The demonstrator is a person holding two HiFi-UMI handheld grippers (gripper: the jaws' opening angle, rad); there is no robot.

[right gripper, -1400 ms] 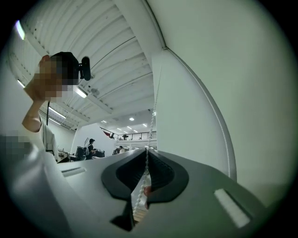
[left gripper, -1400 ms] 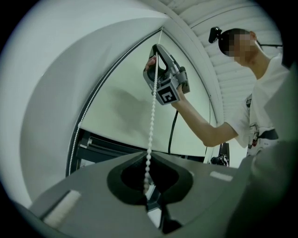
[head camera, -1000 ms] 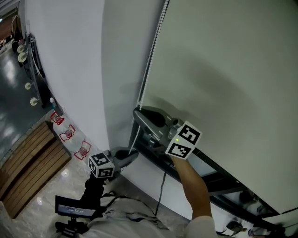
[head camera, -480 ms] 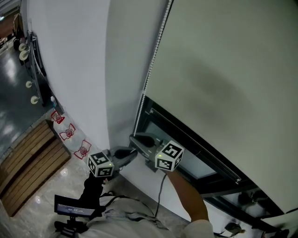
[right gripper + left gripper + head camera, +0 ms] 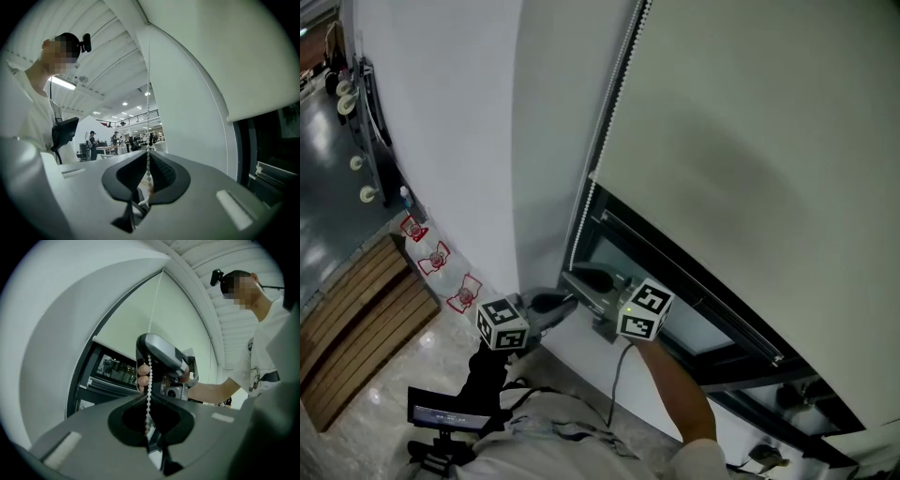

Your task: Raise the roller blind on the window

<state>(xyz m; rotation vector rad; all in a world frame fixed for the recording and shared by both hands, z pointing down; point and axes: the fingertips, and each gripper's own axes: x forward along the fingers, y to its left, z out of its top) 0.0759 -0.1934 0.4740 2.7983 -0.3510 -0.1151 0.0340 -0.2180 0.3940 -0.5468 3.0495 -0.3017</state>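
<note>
The pale roller blind (image 5: 750, 141) hangs partly raised, with dark window glass (image 5: 647, 286) showing under its bottom edge. Its white bead chain (image 5: 605, 122) runs down the blind's left side. My right gripper (image 5: 572, 275) holds the bead chain (image 5: 148, 117) low by the sill; its jaws (image 5: 148, 154) are starting to open, the beads still pinched between the tips. Just below, my left gripper (image 5: 567, 302) is shut on the same chain (image 5: 149, 376), which drops between its tips (image 5: 149, 397). The right gripper (image 5: 159, 350) shows straight above in the left gripper view.
A white wall (image 5: 450, 141) stands left of the window. A slatted wooden platform (image 5: 356, 309) lies on the floor at lower left, with red markings (image 5: 436, 258) beside it. A small screen on a stand (image 5: 441, 412) is by the person's legs.
My right gripper has come down along the chain to just above the left one. The blind's bottom edge has risen and bared the window. The left gripper has stayed in place.
</note>
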